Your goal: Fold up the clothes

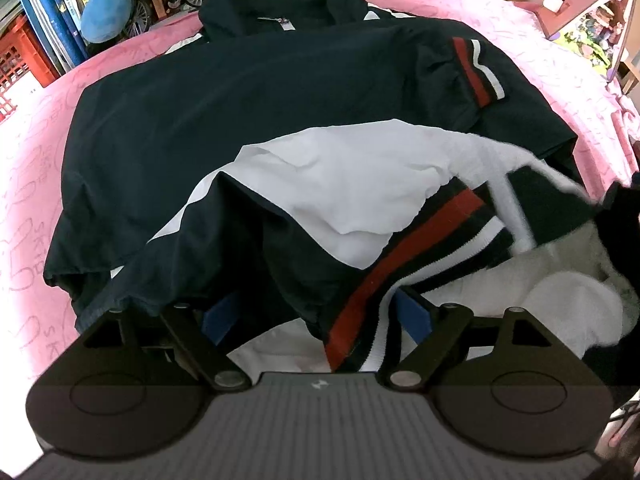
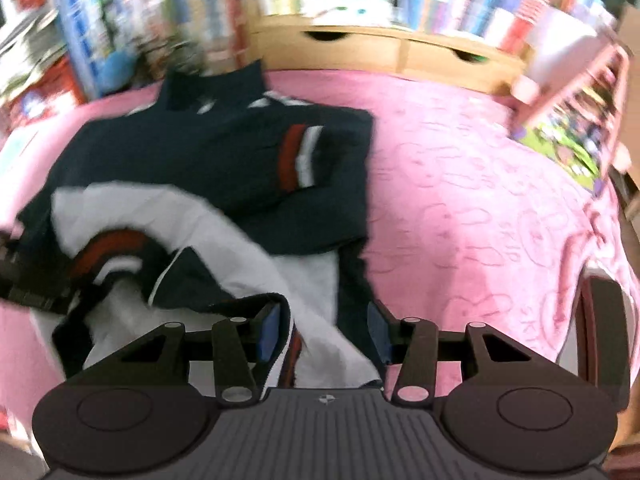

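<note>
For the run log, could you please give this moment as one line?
step: folding jacket on blanket | left gripper: open over hem | right gripper: hem between jaws, grip unclear

Few readable words from my tongs' cameras: only letters pressed into the bedding.

The pink blanket [image 1: 32, 160] carries an embossed pattern of outlines with small capitals among them; in my left view, near its left edge, I read "SKIP" running sideways, and lower down a fragment "SK". In my right view the same "SKIP" shows on the blanket's right side, with another "SK" closer to the edge. The book spines [image 1: 52, 8] behind the bed bear print, but it is too small or blurred for me to read. The tag at the collar of the navy jacket [image 1: 240, 100] is likewise illegible.
</note>
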`<state>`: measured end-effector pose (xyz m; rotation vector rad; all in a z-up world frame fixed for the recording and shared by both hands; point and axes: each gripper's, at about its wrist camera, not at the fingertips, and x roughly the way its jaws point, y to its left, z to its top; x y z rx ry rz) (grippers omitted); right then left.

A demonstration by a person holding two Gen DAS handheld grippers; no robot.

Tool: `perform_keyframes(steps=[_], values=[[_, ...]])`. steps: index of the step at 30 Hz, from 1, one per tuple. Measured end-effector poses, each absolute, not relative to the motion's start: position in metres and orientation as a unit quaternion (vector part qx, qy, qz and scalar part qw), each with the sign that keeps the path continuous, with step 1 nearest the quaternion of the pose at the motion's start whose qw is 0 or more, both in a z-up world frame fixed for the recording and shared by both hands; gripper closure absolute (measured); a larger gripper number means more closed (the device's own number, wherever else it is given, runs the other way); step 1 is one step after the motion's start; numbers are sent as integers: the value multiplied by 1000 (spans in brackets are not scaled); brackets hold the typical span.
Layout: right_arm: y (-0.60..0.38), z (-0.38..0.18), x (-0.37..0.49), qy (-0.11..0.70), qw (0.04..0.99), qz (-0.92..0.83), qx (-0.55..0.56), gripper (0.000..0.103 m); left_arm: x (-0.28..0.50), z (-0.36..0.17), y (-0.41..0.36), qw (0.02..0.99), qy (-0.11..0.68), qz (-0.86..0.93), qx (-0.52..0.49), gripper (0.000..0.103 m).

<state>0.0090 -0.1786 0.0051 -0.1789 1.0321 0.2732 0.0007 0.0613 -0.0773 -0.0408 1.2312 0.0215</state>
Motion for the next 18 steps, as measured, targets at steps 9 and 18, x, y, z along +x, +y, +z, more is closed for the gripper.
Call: perform_keyframes(steps=[9,18], values=[[-182,7,-17,505,842,160,-104,46,3,-81,61,812,583,13,-21,16],[-169,-12,-49,562,804,174,-87,31,5,-85,61,809,587,9,-21,14]])
